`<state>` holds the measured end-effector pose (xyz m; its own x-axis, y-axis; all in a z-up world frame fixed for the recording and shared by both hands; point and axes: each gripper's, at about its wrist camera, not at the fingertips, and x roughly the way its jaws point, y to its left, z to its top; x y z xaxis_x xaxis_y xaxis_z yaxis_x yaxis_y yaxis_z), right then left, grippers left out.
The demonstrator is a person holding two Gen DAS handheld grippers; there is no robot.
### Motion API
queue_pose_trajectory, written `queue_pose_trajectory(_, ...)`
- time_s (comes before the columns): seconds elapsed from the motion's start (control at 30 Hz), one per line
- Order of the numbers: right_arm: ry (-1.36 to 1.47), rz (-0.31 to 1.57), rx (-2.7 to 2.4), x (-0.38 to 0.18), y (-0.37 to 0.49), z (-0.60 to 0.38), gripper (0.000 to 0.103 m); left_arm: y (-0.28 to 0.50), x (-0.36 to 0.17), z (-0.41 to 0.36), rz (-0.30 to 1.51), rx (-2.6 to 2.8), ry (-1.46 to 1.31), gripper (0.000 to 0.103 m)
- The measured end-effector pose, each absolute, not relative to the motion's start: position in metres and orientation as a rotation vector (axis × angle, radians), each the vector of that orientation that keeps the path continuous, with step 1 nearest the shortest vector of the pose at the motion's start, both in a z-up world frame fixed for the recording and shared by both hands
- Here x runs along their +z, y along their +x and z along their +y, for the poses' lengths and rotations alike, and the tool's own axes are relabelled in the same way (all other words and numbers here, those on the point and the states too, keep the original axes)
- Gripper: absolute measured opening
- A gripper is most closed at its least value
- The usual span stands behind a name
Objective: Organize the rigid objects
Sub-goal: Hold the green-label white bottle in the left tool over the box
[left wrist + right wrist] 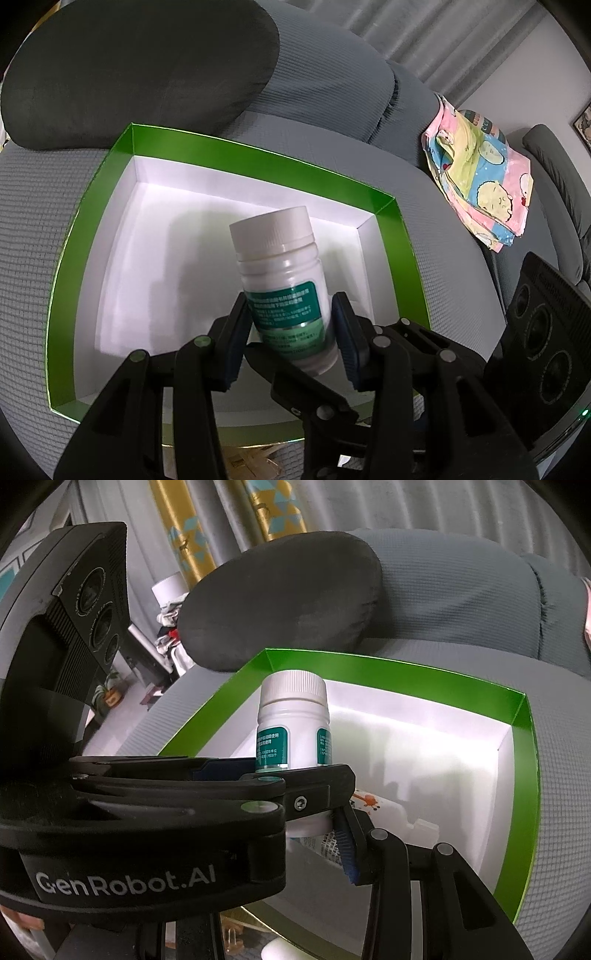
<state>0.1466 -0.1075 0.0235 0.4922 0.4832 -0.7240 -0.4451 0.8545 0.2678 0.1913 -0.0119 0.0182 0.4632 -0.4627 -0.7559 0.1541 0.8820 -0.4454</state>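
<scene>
A white pill bottle (277, 266) with a green label and a ribbed cap is tilted over the green-rimmed white box (258, 151). My left gripper (291, 310) is shut on its lower half. In the right wrist view the same bottle (293, 716) stands upright in the left gripper (295, 771), above the box (406, 668). My right gripper (325, 843) sits low in the box. Its blue pad presses on a white printed pack (391, 812) with orange marks. Its other finger is hidden behind the left gripper.
The box lies on a grey sofa seat (29, 221). A dark cushion (140, 66) leans behind it. A folded cartoon-print cloth (480, 177) rests on the sofa to the right. The right gripper's camera body (539, 325) is close on the right.
</scene>
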Motion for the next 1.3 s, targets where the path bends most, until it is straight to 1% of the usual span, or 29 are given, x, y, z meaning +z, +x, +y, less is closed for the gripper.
queue_pose_trajectory(1.3, 0.005, 0.92, 0.558, 0.024, 0.152, -0.097, 0.042, 0.197, 0.017, 0.0, 1.029, -0.372, -0.347, 0.042)
